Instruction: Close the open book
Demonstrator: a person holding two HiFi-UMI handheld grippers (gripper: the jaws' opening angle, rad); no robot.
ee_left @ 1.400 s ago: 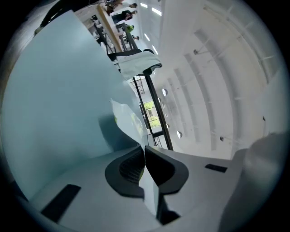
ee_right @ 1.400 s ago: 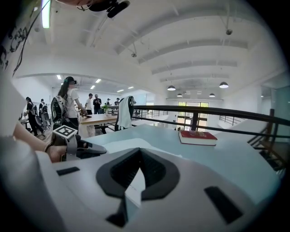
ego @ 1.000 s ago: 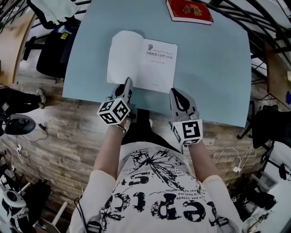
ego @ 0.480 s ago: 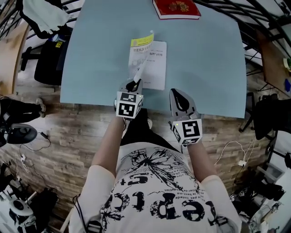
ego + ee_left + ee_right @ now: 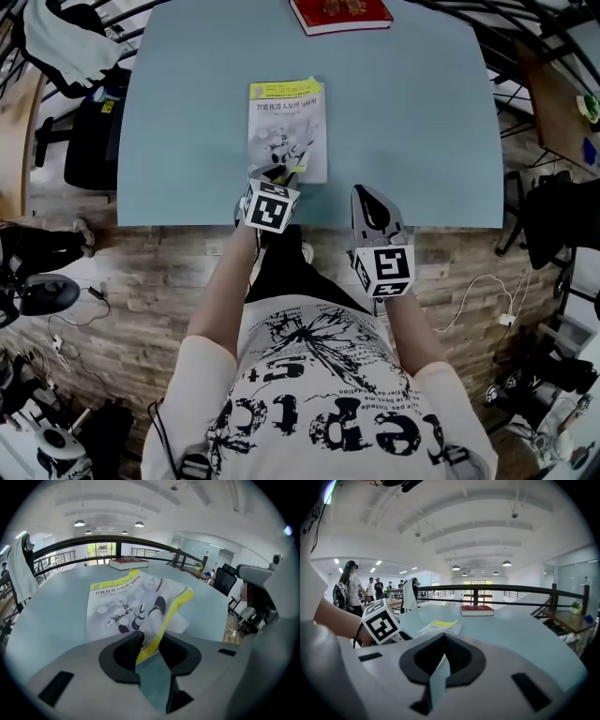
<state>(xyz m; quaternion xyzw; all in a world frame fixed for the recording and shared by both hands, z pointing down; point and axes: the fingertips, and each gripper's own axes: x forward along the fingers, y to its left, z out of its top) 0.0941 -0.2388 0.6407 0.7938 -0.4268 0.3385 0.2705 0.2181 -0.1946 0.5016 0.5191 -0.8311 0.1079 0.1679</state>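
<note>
Yellow-banded white book (image 5: 287, 127) lies cover-up on blue table (image 5: 412, 122), near corner lifted.

Observed white-and-yellow paperback book (image 5: 286, 122) lying cover-up by near edge of pale blue table (image 5: 187, 112). Found left gripper (image 5: 281, 173) at book's near edge, jaws just opening, cover edge between them. Recorded right gripper (image 5: 368, 192) at near edge, apart from book. Noted red hardback book (image 5: 339, 11) at far edge.

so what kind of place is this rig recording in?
Probably an open-plan office or lab hall: a black railing runs behind the blue table, an office chair stands beside it, pendant lamps hang from a high ceiling, and people stand further off.
</note>
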